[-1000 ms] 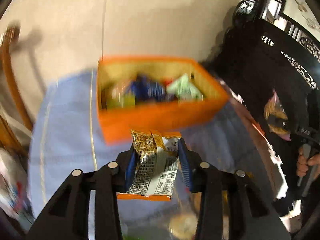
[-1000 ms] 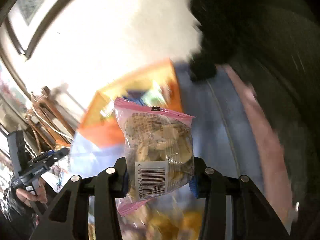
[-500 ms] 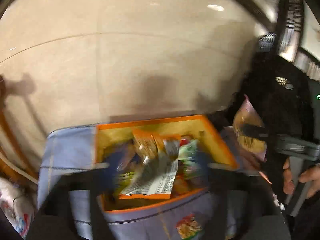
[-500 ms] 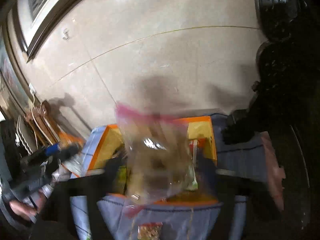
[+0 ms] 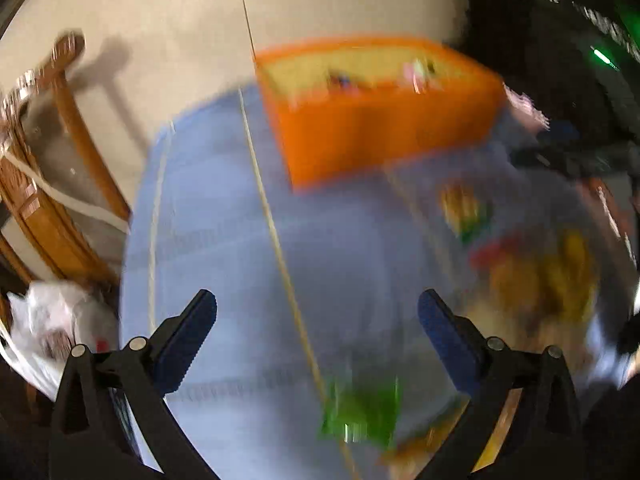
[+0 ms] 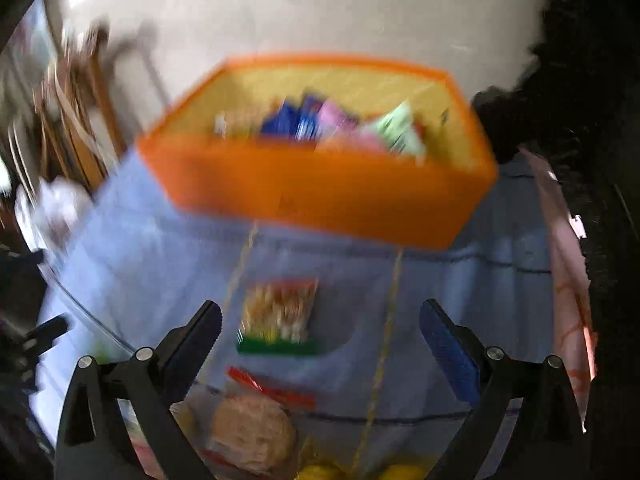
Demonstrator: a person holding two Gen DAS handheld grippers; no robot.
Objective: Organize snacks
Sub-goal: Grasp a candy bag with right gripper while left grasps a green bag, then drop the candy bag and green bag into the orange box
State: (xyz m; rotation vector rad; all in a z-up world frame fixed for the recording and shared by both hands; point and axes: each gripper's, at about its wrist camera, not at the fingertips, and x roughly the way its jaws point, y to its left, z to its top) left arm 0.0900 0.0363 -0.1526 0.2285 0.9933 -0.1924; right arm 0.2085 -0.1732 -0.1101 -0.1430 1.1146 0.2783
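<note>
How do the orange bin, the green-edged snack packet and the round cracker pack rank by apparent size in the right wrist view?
1. Orange bin, clearly largest.
2 and 3. Green-edged snack packet and round cracker pack look alike; the pack sits nearer the camera, so no ranking.

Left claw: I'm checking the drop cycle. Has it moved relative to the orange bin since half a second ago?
Yes. The left claw has pulled back from above the orange rectangular snack bin, which now lies ahead of its open, empty jaws.

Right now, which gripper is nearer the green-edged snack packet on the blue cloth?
Right. The right gripper has the packet just ahead of its open jaws; from the left gripper it lies farther ahead, off to the right, though blurred.
</note>
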